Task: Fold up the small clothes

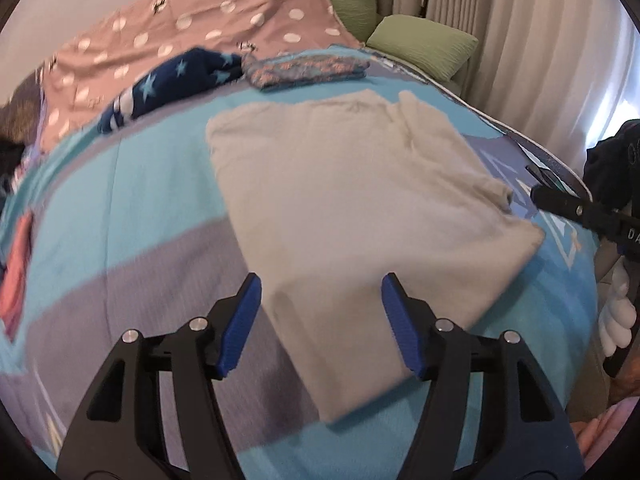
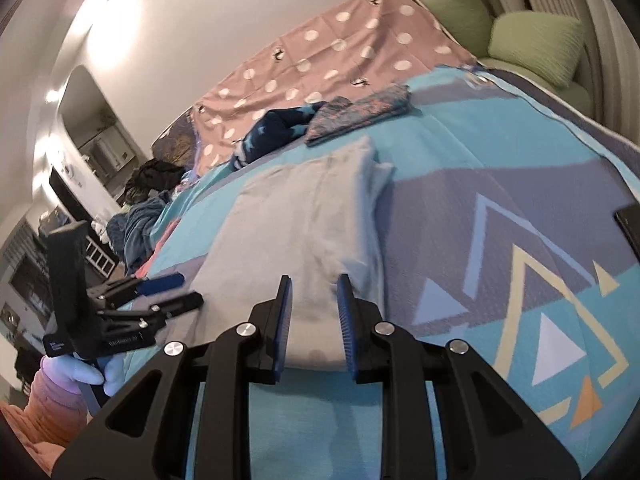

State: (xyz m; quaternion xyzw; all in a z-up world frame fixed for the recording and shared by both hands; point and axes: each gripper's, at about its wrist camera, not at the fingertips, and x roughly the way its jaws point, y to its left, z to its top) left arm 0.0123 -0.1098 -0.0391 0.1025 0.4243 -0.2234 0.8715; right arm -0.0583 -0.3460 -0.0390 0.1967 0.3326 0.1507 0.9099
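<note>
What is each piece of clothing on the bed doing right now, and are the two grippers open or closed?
White garment: partly folded, flat on the bed.
Patterned garment: folded, lying behind it.
Star garment: crumpled, not folded.
Left gripper: open, holding nothing, over the white garment's near end.
Right gripper: slightly open, the white garment's edge between its jaws, not clearly pinched.

Bed cover (image 1: 132, 200) lay bare left of the pale folded garment (image 1: 352, 200) and right of it toward the bed's edge. Far end was blocked by a star-print garment (image 1: 176, 80), a folded patterned piece (image 1: 304, 70) and the dotted pillow (image 1: 192, 28). Dark flat object (image 2: 630, 222) sat at the right edge.
</note>
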